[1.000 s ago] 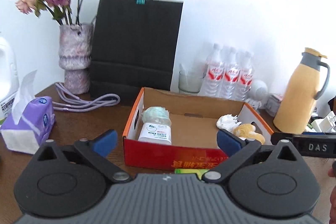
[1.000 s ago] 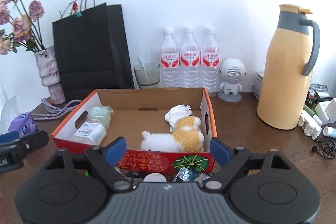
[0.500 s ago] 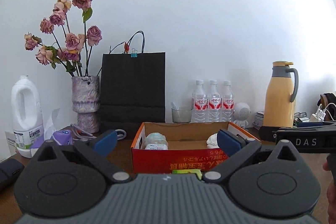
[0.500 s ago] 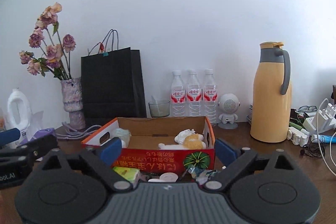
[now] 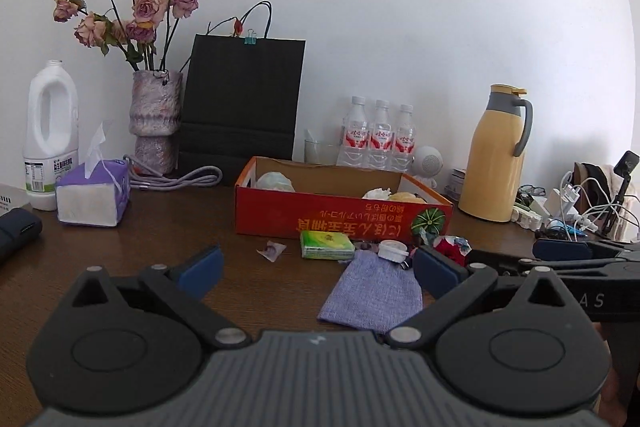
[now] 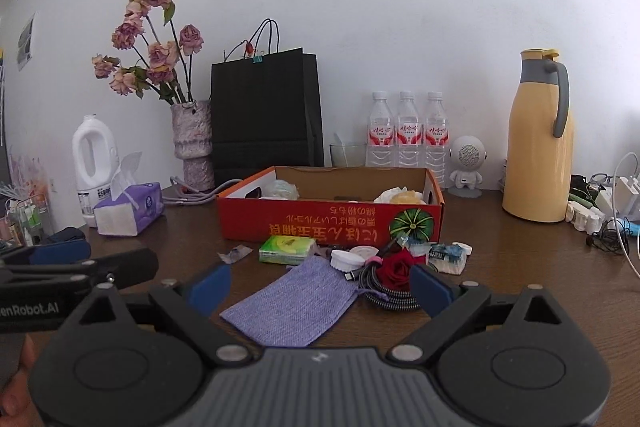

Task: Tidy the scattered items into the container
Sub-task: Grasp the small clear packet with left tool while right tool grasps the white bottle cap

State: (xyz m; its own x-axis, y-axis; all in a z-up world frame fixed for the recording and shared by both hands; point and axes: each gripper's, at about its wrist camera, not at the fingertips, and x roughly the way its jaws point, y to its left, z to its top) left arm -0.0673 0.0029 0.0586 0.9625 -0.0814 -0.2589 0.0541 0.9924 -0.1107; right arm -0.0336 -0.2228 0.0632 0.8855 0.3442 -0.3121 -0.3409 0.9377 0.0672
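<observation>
A red cardboard box (image 5: 340, 217) (image 6: 320, 223) sits mid-table, holding a white jar, crumpled tissue and a plush toy. In front of it lie a green packet (image 5: 326, 245) (image 6: 286, 249), a small wrapper (image 5: 272, 250) (image 6: 235, 253), a lilac cloth pouch (image 5: 372, 293) (image 6: 290, 301), white caps (image 6: 352, 257), a coiled cable (image 6: 384, 293), a red rose (image 6: 396, 269) and a small blue-printed pack (image 6: 444, 253). My left gripper (image 5: 316, 269) is open and empty, short of the pouch. My right gripper (image 6: 320, 285) is open and empty, with the pouch lying between its fingers further ahead.
Behind the box stand a black paper bag (image 5: 242, 111), a vase of dried roses (image 5: 154, 123), three water bottles (image 6: 406, 135), a glass, a small white speaker (image 6: 466, 167) and a yellow thermos (image 6: 538, 143). A tissue pack (image 5: 94, 195) and white jug (image 5: 50, 131) stand left; chargers and cables lie right.
Both grippers have pulled back from above the box and dropped lower. The scattered items in front of the box have come into view. The right jaws have opened a little wider.
</observation>
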